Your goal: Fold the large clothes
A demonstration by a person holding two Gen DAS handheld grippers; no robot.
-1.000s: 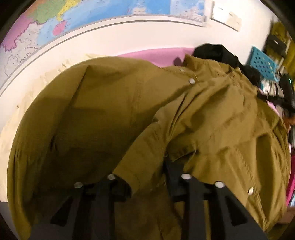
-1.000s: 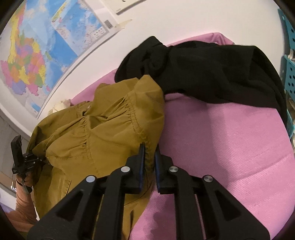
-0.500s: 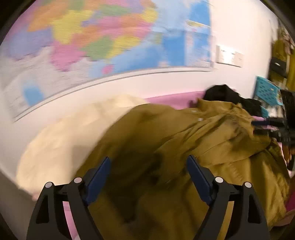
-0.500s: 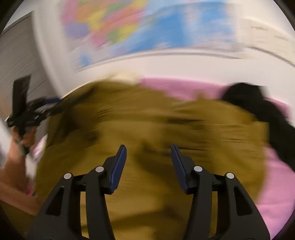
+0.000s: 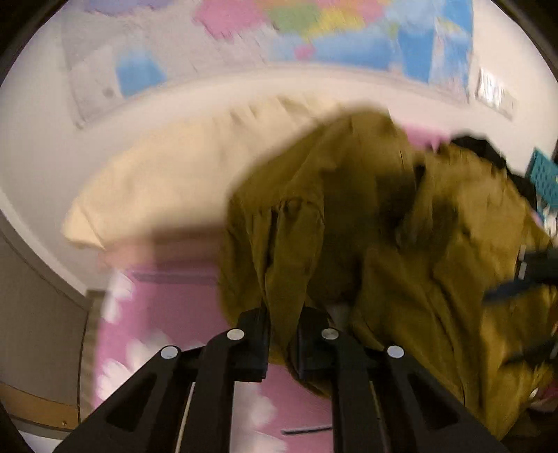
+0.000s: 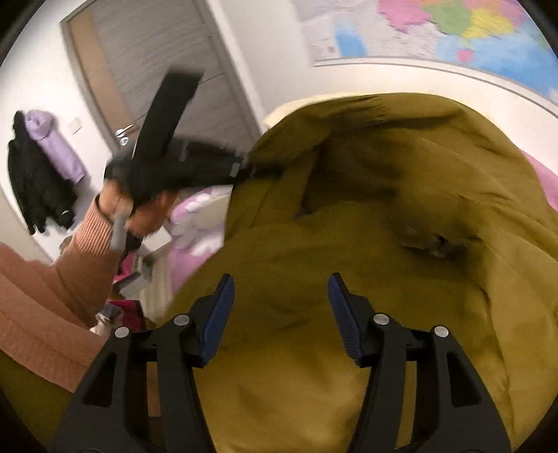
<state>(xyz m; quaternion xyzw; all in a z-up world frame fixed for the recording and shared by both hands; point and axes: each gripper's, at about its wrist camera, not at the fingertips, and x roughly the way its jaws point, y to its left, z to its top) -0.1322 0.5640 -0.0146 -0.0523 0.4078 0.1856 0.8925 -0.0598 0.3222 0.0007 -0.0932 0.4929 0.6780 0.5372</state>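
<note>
From the left wrist view, the left gripper (image 5: 284, 334) is closing, its jaws nearly together with a bunched fold of the olive jacket (image 5: 401, 251) pinched between them. The pads press the cloth, so it grasps the garment's edge, probably to lift or draw that side across for a fold. The rest of the jacket spreads ahead and to the right of the claw, heaped over the pink bedcover (image 5: 167, 306), which shows bare just left of and below the fingers. A cream pillow (image 5: 167, 188) lies further ahead and to the left, against the wall under the map (image 5: 314, 31). At the far right edge a dark shape reaches over the jacket; it looks like the other gripper, though blur makes this uncertain.

From the right wrist view, the right gripper (image 6: 280, 313) is opening, blue pads well apart with nothing clamped; the jacket (image 6: 366, 244) lies just beyond and beneath them. It appears released and free to choose a new hold. Ahead and to the left, the person's hand (image 6: 139, 212) in a ribbed sleeve (image 6: 80, 275) holds the left gripper (image 6: 244, 170), whose tip meets the jacket's raised edge, keeping that side up like a tent.
</note>
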